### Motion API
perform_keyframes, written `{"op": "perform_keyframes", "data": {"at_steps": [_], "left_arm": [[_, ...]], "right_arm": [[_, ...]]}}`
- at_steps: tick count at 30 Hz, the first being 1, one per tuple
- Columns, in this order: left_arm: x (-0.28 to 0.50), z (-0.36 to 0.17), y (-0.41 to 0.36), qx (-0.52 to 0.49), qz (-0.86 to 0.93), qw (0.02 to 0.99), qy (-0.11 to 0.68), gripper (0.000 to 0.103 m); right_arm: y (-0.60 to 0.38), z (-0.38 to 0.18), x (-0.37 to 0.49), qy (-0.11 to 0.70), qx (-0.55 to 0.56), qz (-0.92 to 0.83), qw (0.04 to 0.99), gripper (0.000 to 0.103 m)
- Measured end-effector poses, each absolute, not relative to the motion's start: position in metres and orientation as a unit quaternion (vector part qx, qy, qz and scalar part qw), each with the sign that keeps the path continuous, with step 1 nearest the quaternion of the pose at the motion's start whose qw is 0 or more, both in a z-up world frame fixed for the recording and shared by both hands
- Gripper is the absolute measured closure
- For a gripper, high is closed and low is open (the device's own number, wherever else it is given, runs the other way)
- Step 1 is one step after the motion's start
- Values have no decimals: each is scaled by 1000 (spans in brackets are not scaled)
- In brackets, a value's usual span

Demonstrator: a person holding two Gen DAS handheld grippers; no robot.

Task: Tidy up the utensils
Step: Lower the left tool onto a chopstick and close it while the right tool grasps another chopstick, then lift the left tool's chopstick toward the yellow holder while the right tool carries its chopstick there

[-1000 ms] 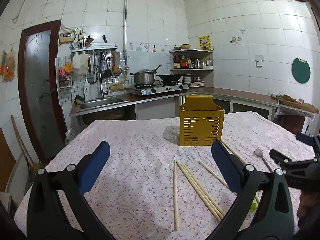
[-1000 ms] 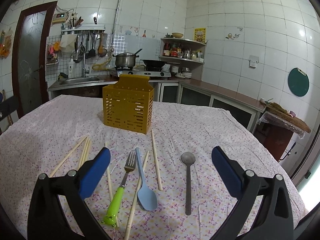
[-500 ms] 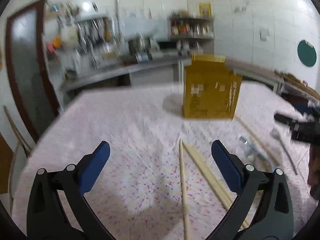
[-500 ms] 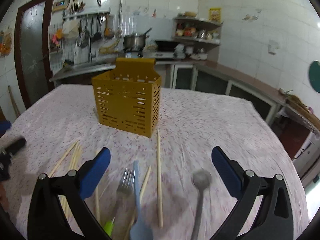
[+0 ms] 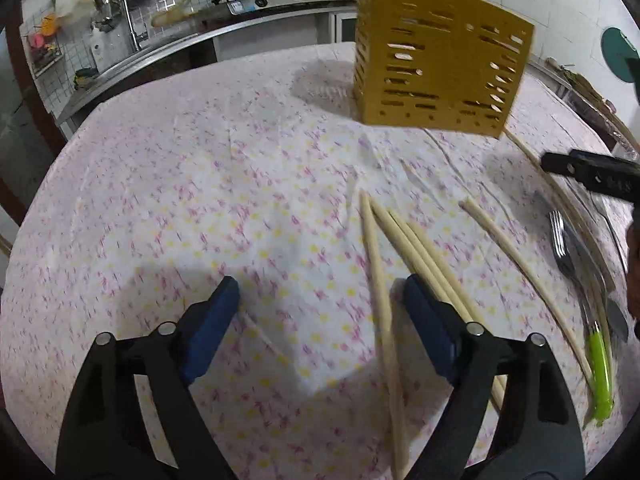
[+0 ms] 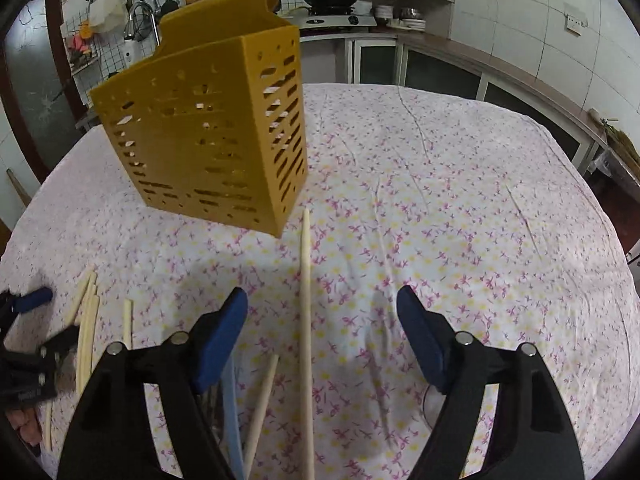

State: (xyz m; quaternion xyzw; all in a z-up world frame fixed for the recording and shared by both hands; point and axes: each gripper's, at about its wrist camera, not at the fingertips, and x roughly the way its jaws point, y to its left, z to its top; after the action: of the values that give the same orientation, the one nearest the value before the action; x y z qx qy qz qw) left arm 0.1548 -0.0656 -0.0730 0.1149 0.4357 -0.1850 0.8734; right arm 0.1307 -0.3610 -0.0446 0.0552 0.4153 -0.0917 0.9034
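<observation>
A yellow slotted utensil holder (image 5: 436, 56) stands on the floral tablecloth; it also shows in the right wrist view (image 6: 216, 136). My left gripper (image 5: 320, 312) is open, low over the cloth, with a bundle of wooden chopsticks (image 5: 416, 256) by its right finger and one chopstick (image 5: 380, 288) between the fingers. A green-handled fork (image 5: 580, 292) lies to the right. My right gripper (image 6: 320, 320) is open over a single chopstick (image 6: 306, 300). Another chopstick (image 6: 262, 400) and a blue spoon (image 6: 232, 412) lie by its left finger.
The table (image 6: 460, 208) carries more chopsticks at the left (image 6: 86, 320). The other gripper shows at the left edge of the right wrist view (image 6: 28, 360) and the right edge of the left wrist view (image 5: 588, 172). A kitchen counter with a sink (image 5: 132, 40) lies behind.
Both grippers have dropped and tilted down towards the table and moved forward. The holder and chopsticks now look much closer. Both stay open.
</observation>
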Motion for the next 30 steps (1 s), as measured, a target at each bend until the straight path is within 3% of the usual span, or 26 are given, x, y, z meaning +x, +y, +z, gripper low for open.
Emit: {"op": "perform_keyframes", "data": {"at_steps": [4, 7, 15, 17, 23, 25, 30], "left_arm": [[181, -74, -69, 111, -184, 870, 443, 25], [195, -72, -77, 125, -188, 870, 438, 32], [201, -62, -95, 143, -216, 859, 442, 83], [194, -61, -98, 147, -221, 858, 439, 90], [196, -63, -97, 152, -220, 862, 430, 96], [196, -65, -97, 149, -219, 864, 429, 98], [204, -62, -91, 120, -227, 861, 438, 99]], "right_arm": [[-361, -45, 134, 415, 43, -97, 903, 27], [-366, -44, 137, 418, 43, -102, 902, 27], [-374, -53, 162, 439, 61, -90, 892, 27], [-370, -55, 169, 442, 59, -87, 891, 29], [-376, -58, 194, 456, 53, -93, 883, 54], [-380, -56, 198, 459, 52, -99, 881, 83], [-397, -46, 195, 463, 85, -87, 878, 101]]}}
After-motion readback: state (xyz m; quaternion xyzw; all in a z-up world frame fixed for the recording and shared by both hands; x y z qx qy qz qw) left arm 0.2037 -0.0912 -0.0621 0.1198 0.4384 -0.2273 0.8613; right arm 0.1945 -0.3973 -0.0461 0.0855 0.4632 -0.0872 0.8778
